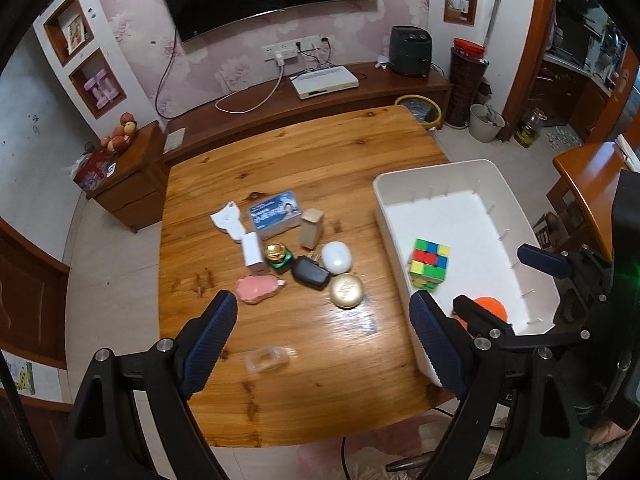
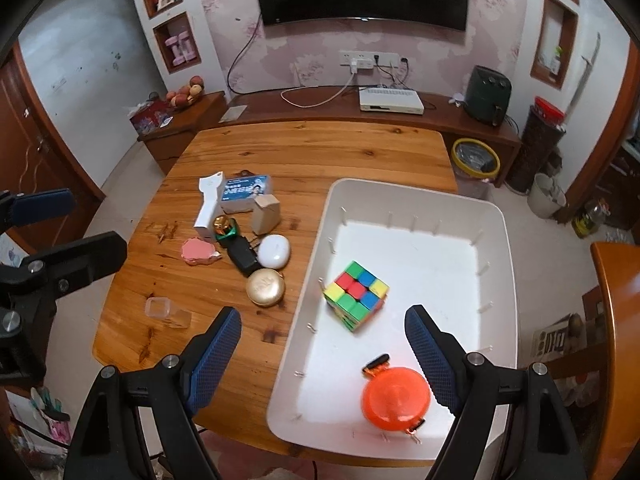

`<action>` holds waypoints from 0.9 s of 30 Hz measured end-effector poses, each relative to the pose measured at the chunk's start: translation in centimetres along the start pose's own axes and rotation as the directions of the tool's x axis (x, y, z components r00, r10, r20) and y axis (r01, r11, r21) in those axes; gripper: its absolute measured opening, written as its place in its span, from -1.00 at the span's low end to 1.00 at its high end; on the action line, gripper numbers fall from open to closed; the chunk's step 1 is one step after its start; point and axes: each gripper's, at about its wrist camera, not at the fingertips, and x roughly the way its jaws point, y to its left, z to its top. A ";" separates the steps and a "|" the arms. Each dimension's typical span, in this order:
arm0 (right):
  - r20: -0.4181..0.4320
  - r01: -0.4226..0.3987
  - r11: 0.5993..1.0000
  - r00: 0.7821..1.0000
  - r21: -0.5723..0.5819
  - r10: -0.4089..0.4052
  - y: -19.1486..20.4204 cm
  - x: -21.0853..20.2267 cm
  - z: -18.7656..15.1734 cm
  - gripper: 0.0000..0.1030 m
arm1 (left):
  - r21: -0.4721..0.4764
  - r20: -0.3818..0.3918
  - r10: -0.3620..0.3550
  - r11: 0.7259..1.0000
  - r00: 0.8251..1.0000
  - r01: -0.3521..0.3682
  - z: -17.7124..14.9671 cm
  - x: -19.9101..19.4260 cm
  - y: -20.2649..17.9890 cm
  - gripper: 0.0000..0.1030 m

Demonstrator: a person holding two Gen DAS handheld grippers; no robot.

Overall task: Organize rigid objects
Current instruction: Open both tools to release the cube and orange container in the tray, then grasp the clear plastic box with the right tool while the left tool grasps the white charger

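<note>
A white bin (image 2: 496, 216) (image 1: 404, 176) sits on the right of the wooden table (image 2: 320, 148). It holds a colourful puzzle cube (image 2: 356, 294) (image 1: 430, 264) and an orange round case (image 2: 396, 398) (image 1: 490, 306). A cluster left of the bin holds a gold compact (image 2: 265, 287) (image 1: 346, 290), black key fob (image 2: 242, 256), white oval case (image 2: 273, 251), pink eraser (image 2: 197, 251), green jar (image 2: 225, 228), beige box (image 2: 266, 208), blue box (image 2: 246, 188) and white scraper (image 2: 210, 200). A clear plastic box (image 2: 160, 308) (image 1: 266, 358) lies apart. My left gripper (image 1: 322, 332) is open above the table's near side. My right gripper (image 2: 322, 344) is open over the bin's near left wall, empty.
A TV cabinet (image 2: 320, 104) with a white set-top box (image 2: 390, 101) and a dark air fryer (image 2: 488, 94) runs behind the table. A yellow-rimmed bin (image 2: 475, 158) stands on the floor at the back right. Another wooden table edge (image 2: 616, 320) is at the right.
</note>
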 end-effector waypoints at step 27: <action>-0.058 -0.015 0.996 0.998 0.092 0.021 14.7 6.8 0.1 0.63 | 0.139 -0.099 -0.035 0.989 0.995 0.048 0.3 9.3 17.0 0.74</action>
